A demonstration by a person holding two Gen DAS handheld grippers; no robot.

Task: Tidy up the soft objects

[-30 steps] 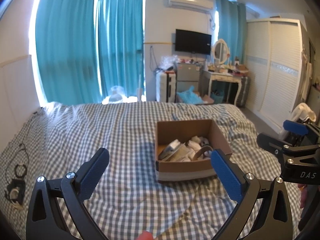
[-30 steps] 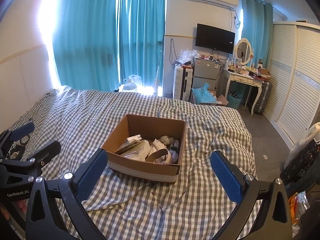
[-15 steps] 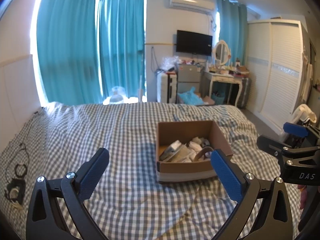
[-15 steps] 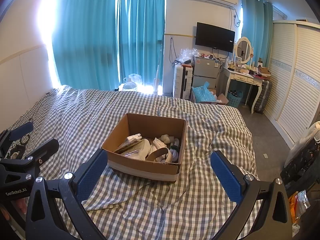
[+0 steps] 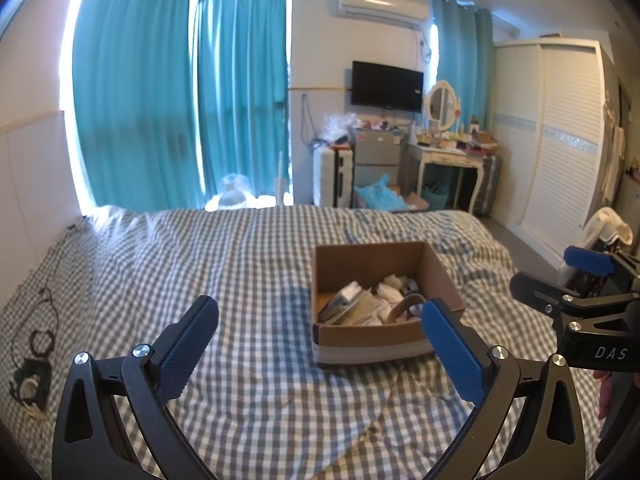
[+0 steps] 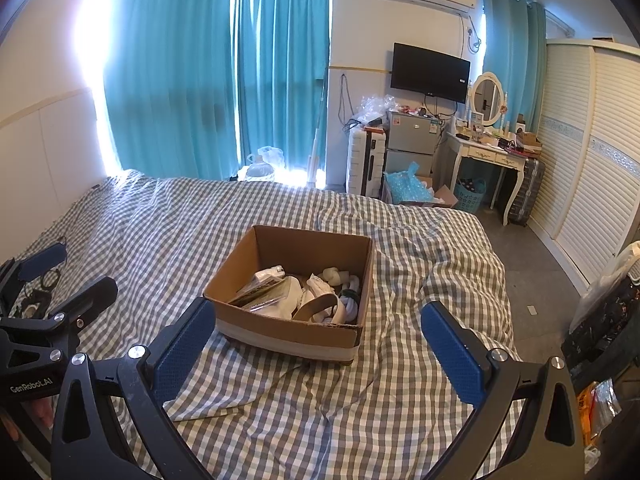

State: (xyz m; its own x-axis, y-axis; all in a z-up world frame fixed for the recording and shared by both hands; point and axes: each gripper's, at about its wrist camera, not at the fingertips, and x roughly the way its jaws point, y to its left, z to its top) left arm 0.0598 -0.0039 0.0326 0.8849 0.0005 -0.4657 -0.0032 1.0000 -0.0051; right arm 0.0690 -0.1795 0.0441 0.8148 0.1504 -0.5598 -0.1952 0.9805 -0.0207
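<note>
A brown cardboard box (image 5: 372, 336) (image 6: 280, 330) stands on the checked bed. It holds white rolled socks (image 6: 334, 276), a tan belt (image 6: 316, 304), white cloth (image 6: 294, 292) and flat packets (image 6: 264, 286). My left gripper (image 5: 320, 330) is open and empty, hovering in front of the box, slightly to its left. My right gripper (image 6: 316, 334) is open and empty, hovering just before the box's near wall. Each gripper also shows from the side in the other view, the right one (image 5: 560, 276) and the left one (image 6: 68, 270).
The grey-checked bedcover (image 6: 400, 392) is wrinkled around the box. A black cable and charger (image 5: 32, 364) lie at the bed's left edge. Beyond the bed are teal curtains (image 6: 208, 80), a dressing table (image 6: 490, 152), a small fridge (image 6: 410, 140) and a white wardrobe (image 6: 588, 152).
Both grippers stay open and nearly still. The left wrist view has tilted up very slightly.
</note>
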